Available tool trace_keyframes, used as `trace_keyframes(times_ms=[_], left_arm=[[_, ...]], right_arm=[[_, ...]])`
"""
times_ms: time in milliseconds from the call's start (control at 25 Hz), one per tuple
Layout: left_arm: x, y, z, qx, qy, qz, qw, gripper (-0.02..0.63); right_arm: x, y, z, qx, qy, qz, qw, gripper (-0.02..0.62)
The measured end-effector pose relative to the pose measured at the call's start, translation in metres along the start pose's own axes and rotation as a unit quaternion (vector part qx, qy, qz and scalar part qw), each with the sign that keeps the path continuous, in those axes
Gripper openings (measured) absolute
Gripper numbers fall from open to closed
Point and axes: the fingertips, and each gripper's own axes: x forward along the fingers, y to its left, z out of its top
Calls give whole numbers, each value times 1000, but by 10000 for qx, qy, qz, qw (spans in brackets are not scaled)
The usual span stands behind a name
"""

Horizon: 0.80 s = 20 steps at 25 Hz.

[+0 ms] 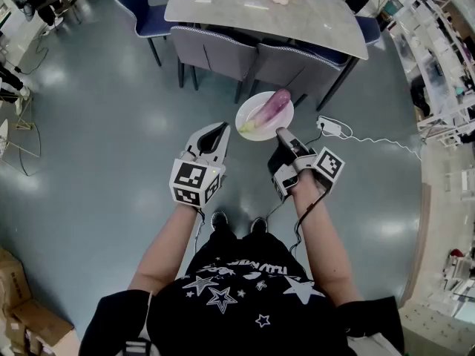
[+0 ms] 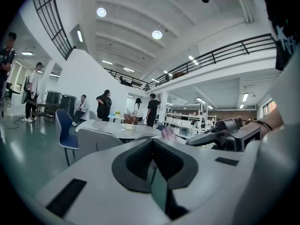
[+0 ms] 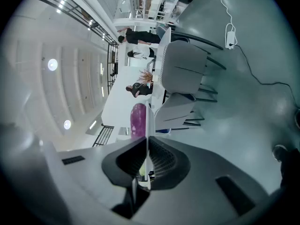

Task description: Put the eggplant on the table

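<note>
Eggplant (image 1: 269, 107) is shown whole on the white plate (image 1: 256, 104) at upper centre of the head view only. In the right gripper view it is half hidden behind the plate's edge. The plate rim is clamped by the right gripper (image 1: 282, 133). The left gripper (image 1: 221, 129) is closed on nothing.

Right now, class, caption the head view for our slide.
Right tool holds a plate bearing an eggplant near the table; left tool shut.

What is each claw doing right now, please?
Left claw: closed, empty.
Right claw: closed on the round white plate carrying the purple eggplant.
</note>
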Motion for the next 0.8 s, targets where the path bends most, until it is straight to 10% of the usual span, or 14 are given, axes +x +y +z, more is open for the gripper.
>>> trace_keyframes(times_ms=[800], left_arm=[[0,-86,15,258,-195,351,9989,8]], right_arm=[[-63,9,25,-174,492,276,9983,19]])
